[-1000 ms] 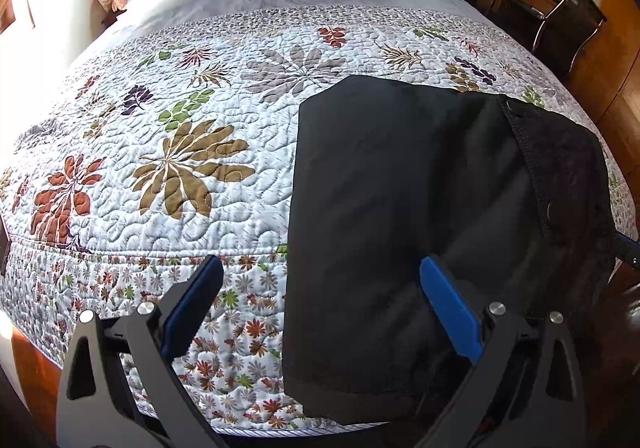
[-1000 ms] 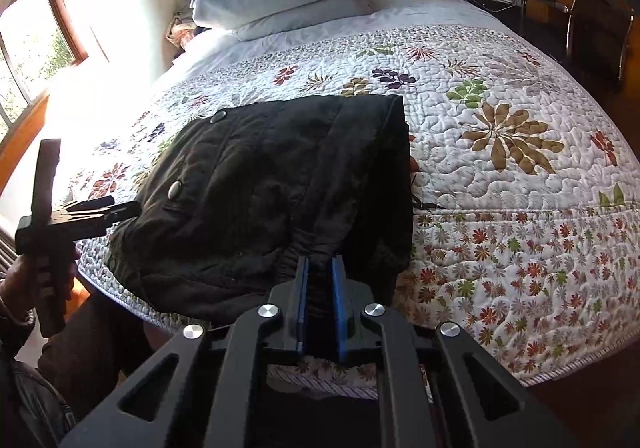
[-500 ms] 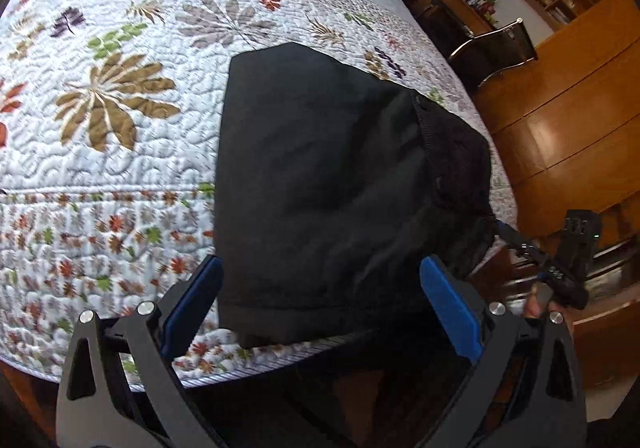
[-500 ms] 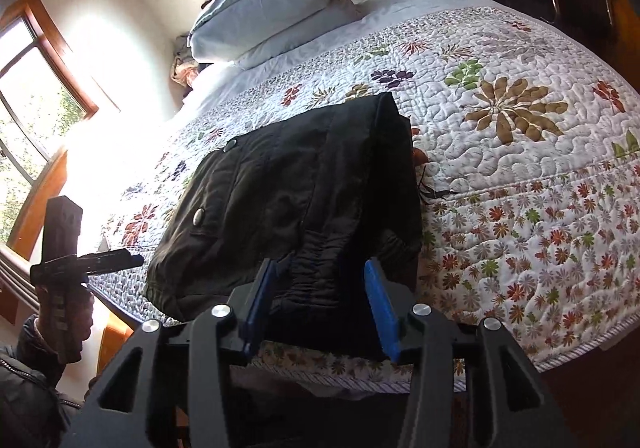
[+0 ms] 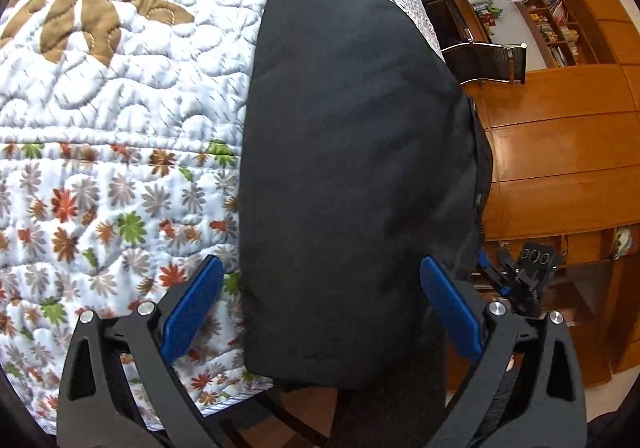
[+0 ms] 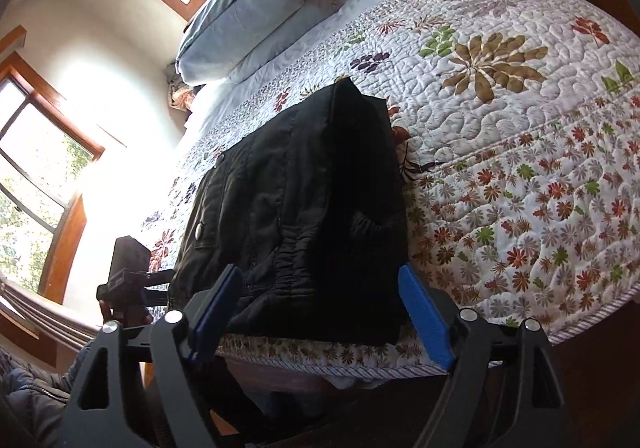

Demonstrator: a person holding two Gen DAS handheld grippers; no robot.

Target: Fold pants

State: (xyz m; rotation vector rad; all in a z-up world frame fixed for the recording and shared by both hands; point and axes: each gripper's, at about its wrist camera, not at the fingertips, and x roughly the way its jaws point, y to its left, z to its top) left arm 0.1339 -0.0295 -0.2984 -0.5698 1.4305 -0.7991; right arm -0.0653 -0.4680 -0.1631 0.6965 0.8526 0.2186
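Pants (image 5: 352, 175): black, folded into a thick stack, lying on the quilt at the near edge of the bed; they fill the centre of the left wrist frame and the centre-left of the right wrist frame (image 6: 304, 207).
Pants detail: in the right wrist frame a gathered waistband faces the camera at lower centre, and a metal snap button (image 6: 199, 232) shows on the left side of the stack.
Left gripper (image 5: 320, 312): at the bottom of its frame, jaws wide apart, blue pads either side of the near end of the pants, gripping nothing; whether the pads touch the cloth cannot be told.
Right gripper (image 6: 320, 312): at the bottom of its frame, jaws wide apart, empty, just in front of the waistband end.
Other views of the grippers: the right one shows at the lower right of the left wrist frame (image 5: 524, 280); the left one shows at the lower left of the right wrist frame (image 6: 128, 284), held by a hand.
Quilt (image 5: 120, 127): white, with leaf and flower print, covering the bed.
Pillows (image 6: 240, 23): pale blue, stacked at upper left of the right wrist frame.
Wooden cabinets (image 5: 560, 127): right side of the left wrist frame.
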